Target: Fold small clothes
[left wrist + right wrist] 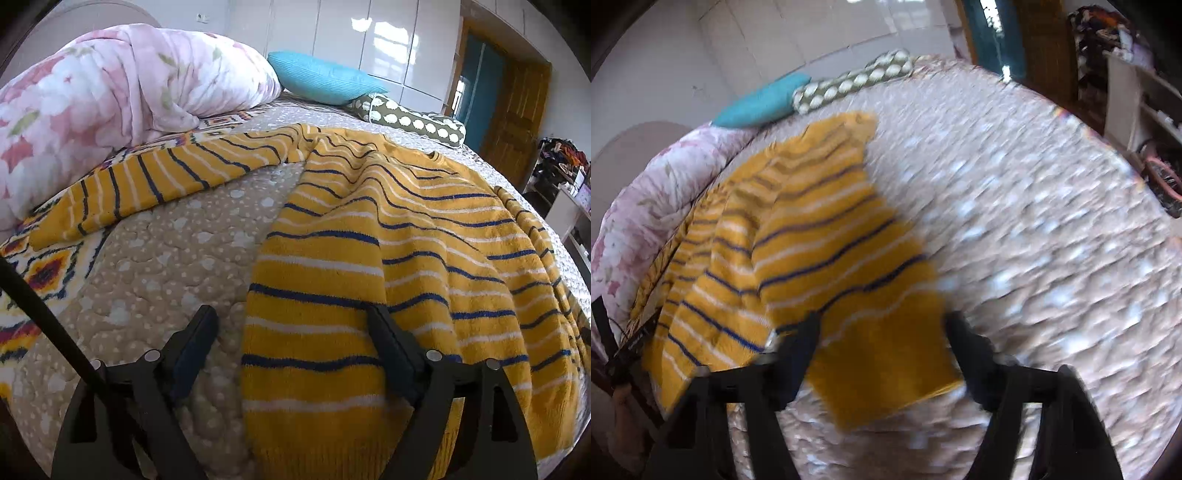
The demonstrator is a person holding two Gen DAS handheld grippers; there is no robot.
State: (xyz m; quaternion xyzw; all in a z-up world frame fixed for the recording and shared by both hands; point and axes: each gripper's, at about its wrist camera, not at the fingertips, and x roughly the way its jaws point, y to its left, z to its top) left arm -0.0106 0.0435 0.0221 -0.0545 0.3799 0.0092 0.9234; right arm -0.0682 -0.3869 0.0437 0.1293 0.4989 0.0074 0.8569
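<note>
A mustard-yellow sweater [369, 221] with blue and white stripes lies spread on the bed, one sleeve [155, 184] stretched out to the left. My left gripper [291, 326] is open low over its bottom corner. The left finger [201, 332] is over bare bedspread and the right finger [384, 332] rests over the knit. In the blurred right wrist view the sweater [820, 236] runs away to the upper left. Its plain yellow hem [882, 369] lies flat between the fingers of my right gripper [882, 328], which stand apart on either side of it.
A beige dotted bedspread [166, 258] covers the bed. A pink floral quilt [110, 92] is bundled at the far left, with a teal pillow [321, 77] and an olive dotted bolster [410, 118] behind. A wooden door [517, 110] and cluttered shelves [1145, 110] stand at the right.
</note>
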